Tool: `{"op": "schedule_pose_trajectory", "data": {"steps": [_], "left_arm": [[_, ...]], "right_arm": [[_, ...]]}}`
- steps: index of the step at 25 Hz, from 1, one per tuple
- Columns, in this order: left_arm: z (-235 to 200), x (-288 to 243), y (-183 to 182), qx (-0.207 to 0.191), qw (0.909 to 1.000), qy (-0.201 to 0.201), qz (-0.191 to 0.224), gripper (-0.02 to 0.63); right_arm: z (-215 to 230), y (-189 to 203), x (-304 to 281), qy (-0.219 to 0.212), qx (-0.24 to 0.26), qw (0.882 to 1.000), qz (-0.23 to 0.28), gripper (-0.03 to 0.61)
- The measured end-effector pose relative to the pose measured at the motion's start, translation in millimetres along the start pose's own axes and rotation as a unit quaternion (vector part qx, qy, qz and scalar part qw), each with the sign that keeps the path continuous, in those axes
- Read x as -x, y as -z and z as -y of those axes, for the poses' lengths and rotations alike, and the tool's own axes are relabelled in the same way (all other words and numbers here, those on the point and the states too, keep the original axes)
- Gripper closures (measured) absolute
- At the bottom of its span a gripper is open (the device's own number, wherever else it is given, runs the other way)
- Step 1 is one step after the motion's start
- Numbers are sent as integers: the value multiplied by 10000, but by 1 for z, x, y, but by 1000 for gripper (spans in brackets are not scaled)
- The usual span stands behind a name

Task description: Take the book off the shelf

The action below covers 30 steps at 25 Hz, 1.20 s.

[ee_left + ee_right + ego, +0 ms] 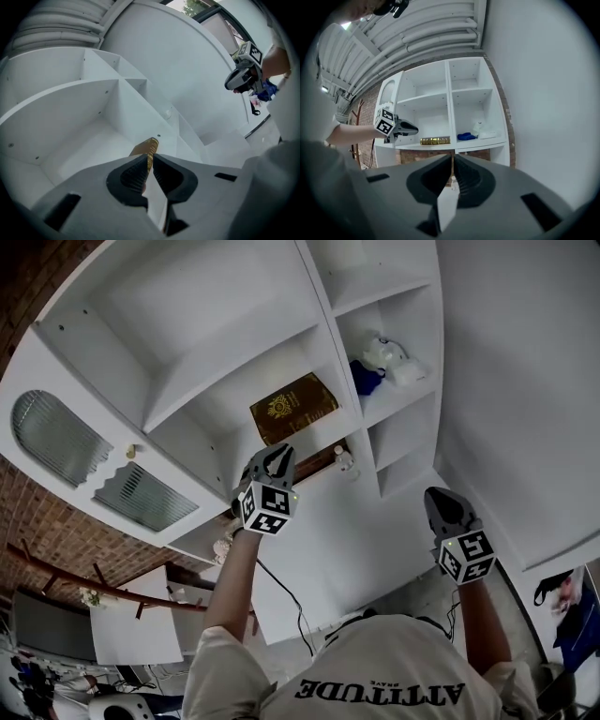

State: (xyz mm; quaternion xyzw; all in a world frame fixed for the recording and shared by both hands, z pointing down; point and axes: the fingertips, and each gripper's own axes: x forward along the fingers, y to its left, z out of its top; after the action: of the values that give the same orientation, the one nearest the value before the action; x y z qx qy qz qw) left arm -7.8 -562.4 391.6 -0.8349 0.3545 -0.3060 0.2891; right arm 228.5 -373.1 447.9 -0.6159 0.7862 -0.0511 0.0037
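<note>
Reaching up on a raised arm, the left gripper [275, 454] hovers just short of the book [293, 407], its jaws pressed together on nothing. The brown book lies flat in the left bay of the white shelf unit [401, 395]. The right gripper [438, 501] is held lower to the right, also closed and empty. A brick wall [37, 512] stands to the left.

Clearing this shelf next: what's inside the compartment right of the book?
A blue item and a white item lie on its board. Anything behind them is covered. The book lies alone next door.

blue cloth [366, 381] beside white bundle [392, 357] — brick wall [42, 521] behind
</note>
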Motion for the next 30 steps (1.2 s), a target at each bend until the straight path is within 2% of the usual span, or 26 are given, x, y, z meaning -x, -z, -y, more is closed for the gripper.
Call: {"op": "schedule_pose_trajectory", "data": {"steps": [7,10,16,19,23,30], "left_arm": [[-12,-41,17,-438,9949,774,-485,583],[-14,-61,22,-629,9906,1045,-614,501],[-24,-96,40,-867,9835,1325,-871,472],[-29,-109,49,-854,9799,1538,-942,461],[-27,-119,60,-490,9746,1956,-977,406],[-30,-129,68,-493,9715,2052,-1080,363]], "right_arm": [[1,2,-7,189,-21,9998,-78,544],[4,4,-10,287,-38,9995,-89,544],[8,9,-7,459,-49,9988,-157,543],[14,13,-2,597,-82,9980,-189,543],[21,18,6,786,-140,9965,-225,544],[22,26,9,881,-196,9955,-300,543]]}}
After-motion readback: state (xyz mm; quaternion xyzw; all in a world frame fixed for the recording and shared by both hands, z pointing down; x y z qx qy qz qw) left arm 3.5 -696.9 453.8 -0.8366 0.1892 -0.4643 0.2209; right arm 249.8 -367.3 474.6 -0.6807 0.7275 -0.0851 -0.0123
